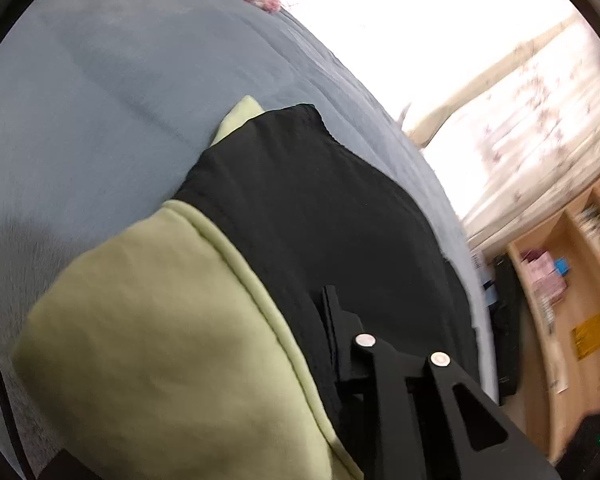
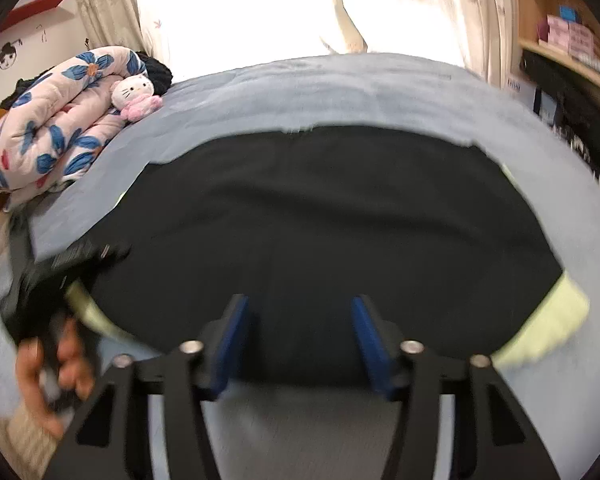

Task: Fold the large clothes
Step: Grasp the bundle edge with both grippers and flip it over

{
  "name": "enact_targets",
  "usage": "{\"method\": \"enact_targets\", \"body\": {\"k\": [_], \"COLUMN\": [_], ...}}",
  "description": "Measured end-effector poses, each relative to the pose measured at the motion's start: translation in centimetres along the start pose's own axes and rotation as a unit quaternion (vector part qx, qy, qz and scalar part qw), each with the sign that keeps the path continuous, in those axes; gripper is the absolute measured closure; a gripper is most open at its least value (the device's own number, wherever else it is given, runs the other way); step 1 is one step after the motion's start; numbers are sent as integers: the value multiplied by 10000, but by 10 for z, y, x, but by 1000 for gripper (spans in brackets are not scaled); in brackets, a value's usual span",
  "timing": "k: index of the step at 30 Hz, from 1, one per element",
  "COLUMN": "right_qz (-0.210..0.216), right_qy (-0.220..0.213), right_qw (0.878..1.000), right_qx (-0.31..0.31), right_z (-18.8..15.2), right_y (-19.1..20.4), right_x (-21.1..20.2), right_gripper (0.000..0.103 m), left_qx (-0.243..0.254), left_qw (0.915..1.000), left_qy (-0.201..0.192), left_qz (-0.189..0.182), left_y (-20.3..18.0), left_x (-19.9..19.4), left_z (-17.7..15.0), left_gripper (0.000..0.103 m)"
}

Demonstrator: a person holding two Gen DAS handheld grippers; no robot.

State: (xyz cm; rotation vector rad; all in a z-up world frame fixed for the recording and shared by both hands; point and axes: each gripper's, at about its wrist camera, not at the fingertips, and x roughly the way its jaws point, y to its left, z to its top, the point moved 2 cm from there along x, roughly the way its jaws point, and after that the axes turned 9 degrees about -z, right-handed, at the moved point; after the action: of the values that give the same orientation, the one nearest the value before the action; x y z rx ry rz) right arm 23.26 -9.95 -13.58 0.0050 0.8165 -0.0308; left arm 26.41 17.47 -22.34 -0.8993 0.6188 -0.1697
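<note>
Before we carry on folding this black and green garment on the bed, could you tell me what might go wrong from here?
1. The right gripper is open and holds nothing, so a fold lifted by the left side alone may come out skewed.
2. In the left wrist view the pale green fabric bunches over the left gripper's one visible finger, hiding its grip; the cloth could slip.
3. The black garment already lies close to the blue bedspread's far edge.

The right tongs (image 2: 298, 334) stand open, the two blue pads (image 2: 230, 340) well apart and pointing forward, level with each other. The left tongs (image 1: 332, 320) are rolled to one side in their own view; only one black finger (image 1: 334, 324) shows, so I cannot tell how the jaws stand. In the right wrist view, the person's left hand (image 2: 48, 376) grips the handle, blurred.
</note>
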Motion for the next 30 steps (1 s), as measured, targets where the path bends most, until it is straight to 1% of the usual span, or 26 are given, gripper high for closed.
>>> {"method": "enact_targets", "body": {"k": [1, 2, 3, 4, 6, 7, 8, 9, 11, 13, 15, 18, 20, 24, 25, 27, 28, 30], "right_qz": [-67, -116, -174, -205, -207, -177, -234, -297, -295, -61, 86, 36, 66, 379, 462, 640, 812, 1232], "right_qy": [-76, -108, -132, -113, 145, 303, 278, 159, 84, 203, 235, 169, 229, 424, 474, 612, 760, 1028], "right_qw": [9999, 9998, 9995, 9993, 9987, 9981, 9977, 9972, 9969, 9985, 9988, 9980, 9978, 9980, 9975, 9960, 9938, 9846], "right_qx": [-57, -113, -222, -297, -439, -504, -567, -671, -727, -496, -429, -605, -616, -287, -227, -90, 90, 691], "right_z": [12, 19, 26, 29, 26, 19, 13, 8, 5, 9, 9, 3, 1, 4, 5, 8, 10, 11], "right_y": [1, 3, 8, 11, 20, 25, 29, 33, 33, 26, 23, 29, 29, 20, 18, 13, 5, -22], "right_x": [8, 15, 27, 36, 62, 75, 79, 80, 77, 73, 68, 66, 70, 80, 80, 80, 78, 69], "right_gripper": [69, 77, 82, 83, 88, 91, 91, 91, 91, 91, 91, 91, 91, 91, 90, 90, 91, 91], "left_qx": [-30, 6, 48, 132, 158, 151, 167, 180, 468, 917, 1253, 1540, 1709, 2291, 2487, 2733, 3005, 3434], "left_qw": [10000, 10000, 10000, 9999, 9998, 9997, 9997, 9996, 9986, 9951, 9910, 9865, 9835, 9715, 9669, 9606, 9529, 9387], "left_qy": [-27, -51, -69, -101, -129, -148, -166, -174, -252, -368, -474, -538, -553, -577, -535, -472, -354, -164], "left_qz": [-62, -66, -53, -30, -40, -79, -109, -120, -62, -22, -38, -126, -189, -183, -195, -201, -213, -257], "left_y": [1, 0, 0, -3, -4, -4, -5, -5, -20, -45, -70, -103, -123, -174, -192, -219, -239, -268], "left_x": [0, -2, -2, -2, 0, 0, -2, -10, -15, -22, -30, -32, -34, -28, -22, -12, -2, 11], "left_z": [1, 0, 1, 0, 2, 2, 2, 0, 3, 4, 3, 2, 0, -9, -13, -19, -26, -42], "left_gripper": [91, 91, 92, 92, 92, 92, 92, 93, 93, 93, 93, 93, 93, 93, 93, 93, 93, 93]}}
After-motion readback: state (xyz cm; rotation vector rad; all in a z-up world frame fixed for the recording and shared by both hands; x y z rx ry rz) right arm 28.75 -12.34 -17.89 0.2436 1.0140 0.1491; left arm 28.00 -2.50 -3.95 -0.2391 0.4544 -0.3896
